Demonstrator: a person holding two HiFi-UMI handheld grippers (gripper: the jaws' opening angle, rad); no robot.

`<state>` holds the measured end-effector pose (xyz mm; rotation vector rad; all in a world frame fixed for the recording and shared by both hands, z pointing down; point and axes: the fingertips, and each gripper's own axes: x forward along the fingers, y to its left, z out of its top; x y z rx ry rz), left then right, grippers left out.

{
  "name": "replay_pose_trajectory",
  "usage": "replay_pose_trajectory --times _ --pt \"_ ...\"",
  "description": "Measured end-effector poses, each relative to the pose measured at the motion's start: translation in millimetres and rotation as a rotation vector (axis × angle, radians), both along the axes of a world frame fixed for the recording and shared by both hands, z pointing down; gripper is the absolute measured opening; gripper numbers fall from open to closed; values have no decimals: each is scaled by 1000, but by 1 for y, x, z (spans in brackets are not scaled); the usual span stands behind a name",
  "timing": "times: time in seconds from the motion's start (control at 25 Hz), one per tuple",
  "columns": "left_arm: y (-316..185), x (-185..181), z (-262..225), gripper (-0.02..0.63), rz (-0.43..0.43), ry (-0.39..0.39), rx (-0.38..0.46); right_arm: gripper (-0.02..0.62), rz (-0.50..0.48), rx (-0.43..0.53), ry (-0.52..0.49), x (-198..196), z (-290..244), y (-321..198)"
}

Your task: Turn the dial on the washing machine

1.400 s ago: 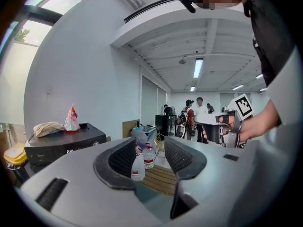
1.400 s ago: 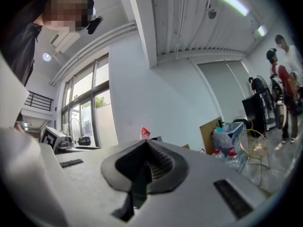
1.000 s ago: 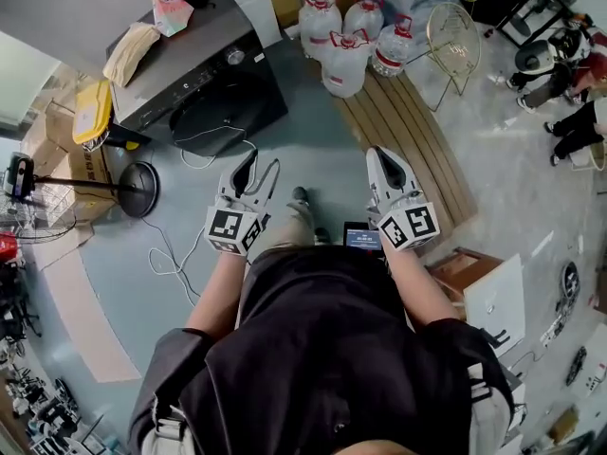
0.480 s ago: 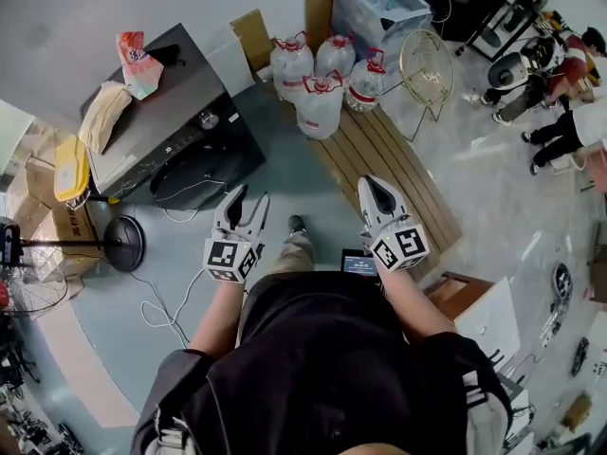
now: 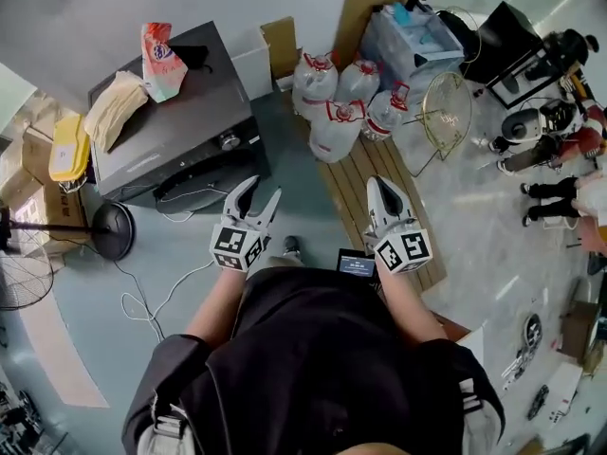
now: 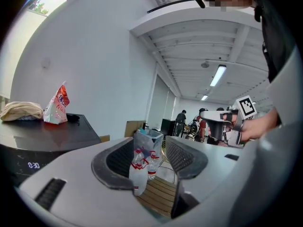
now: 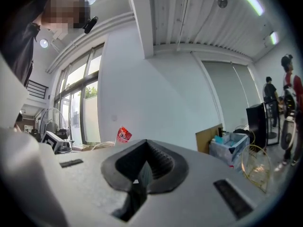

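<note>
The dark washing machine (image 5: 180,93) stands at the upper left of the head view, its round silver dial (image 5: 228,141) on the front panel above the dark door (image 5: 204,183). My left gripper (image 5: 263,188) is open just right of the door and below the dial, apart from both. In the left gripper view the left gripper (image 6: 150,150) has nothing between its jaws; the machine's top (image 6: 47,136) lies to the left and the dial is hidden. My right gripper (image 5: 377,182) is shut and empty over the wooden pallet; in its own view the right gripper (image 7: 144,167) faces a white wall.
A snack bag (image 5: 159,47), a beige cloth (image 5: 114,107) and a yellow item (image 5: 68,145) lie on or beside the machine. Large water bottles (image 5: 337,102) stand on a wooden pallet (image 5: 365,173). A fan base (image 5: 106,227) and a cable (image 5: 161,282) are on the floor at left.
The person has walked toward the washing machine, carrying both grippers along. The machine's front and dial now lie closer to the left gripper.
</note>
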<state>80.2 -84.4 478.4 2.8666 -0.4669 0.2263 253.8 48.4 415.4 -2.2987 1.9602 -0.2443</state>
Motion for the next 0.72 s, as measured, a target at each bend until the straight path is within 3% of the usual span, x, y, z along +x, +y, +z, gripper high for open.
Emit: replay_pose_trajectory --times 0.32,0.72 --pt "-60 -5 26 202 -130 22 -72 1 -97 -9 35 7 -4 -80" --pt "-123 -27 61 206 -343 -57 -115 0 -301 -42 8 10 23 -180"
